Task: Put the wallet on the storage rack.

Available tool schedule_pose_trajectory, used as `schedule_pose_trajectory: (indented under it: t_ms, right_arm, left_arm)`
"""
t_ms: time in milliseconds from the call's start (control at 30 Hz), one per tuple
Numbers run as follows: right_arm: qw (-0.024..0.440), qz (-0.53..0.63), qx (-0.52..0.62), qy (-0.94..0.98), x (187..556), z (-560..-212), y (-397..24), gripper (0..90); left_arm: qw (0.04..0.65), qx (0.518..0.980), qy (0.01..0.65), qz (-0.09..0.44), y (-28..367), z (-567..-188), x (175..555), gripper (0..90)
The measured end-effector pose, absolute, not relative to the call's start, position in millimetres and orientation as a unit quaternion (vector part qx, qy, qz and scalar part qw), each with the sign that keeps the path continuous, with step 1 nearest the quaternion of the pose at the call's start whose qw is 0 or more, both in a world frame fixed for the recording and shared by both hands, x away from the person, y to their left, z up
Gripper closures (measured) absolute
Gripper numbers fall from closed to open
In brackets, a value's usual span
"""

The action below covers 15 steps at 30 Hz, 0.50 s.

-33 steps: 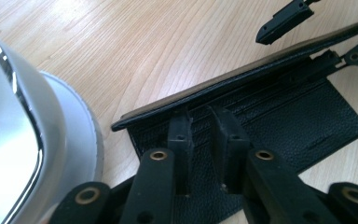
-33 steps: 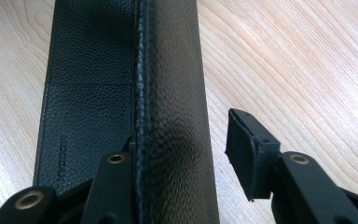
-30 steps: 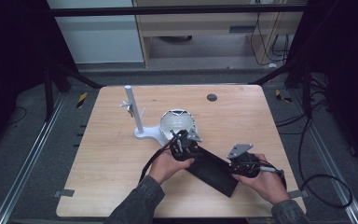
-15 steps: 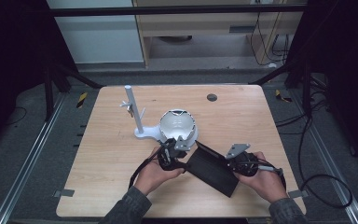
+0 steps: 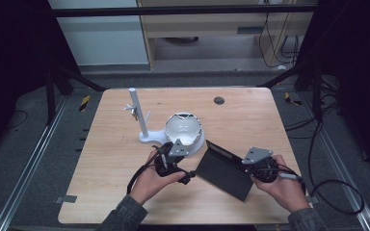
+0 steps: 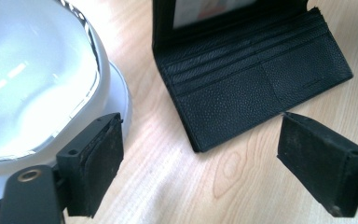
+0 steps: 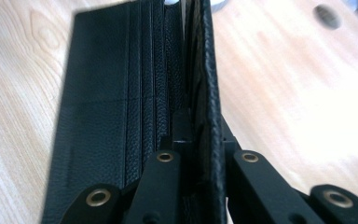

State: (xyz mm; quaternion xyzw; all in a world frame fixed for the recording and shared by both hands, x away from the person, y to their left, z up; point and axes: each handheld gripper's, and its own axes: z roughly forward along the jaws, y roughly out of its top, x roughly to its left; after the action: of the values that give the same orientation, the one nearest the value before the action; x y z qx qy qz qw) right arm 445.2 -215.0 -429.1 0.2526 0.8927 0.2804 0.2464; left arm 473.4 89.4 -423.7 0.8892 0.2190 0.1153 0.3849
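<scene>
The high view looks forward and down from above on the whole tabletop (image 5: 115, 192). Each gripper view sits low, close behind its own jaws. All three share the open black wallet (image 5: 224, 169) (image 6: 256, 79) (image 7: 121, 112); the left gripper view also catches the white bowl (image 6: 28, 84) (image 5: 183, 130).

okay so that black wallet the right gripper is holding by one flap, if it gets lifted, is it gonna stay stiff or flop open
Likely it flops. The wallet is hinged: one flap lies flat on the table while the right gripper, jaws shut on it, holds the other upright, so the free half would probably swing down. Its grained leather looks grippy rather than slippery. It looks thin, so probably light.
</scene>
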Motion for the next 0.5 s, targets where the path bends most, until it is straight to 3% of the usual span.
schedule_pose_trajectory:
  t_ms: [500]
  right_arm:
    - [0.287,0.336,0.232,0.867,433.5,-380.7,-226.9,85.2]
  left_arm:
    - [0.414,0.880,0.208,0.107,86.2,-416.6,476.7,12.8]
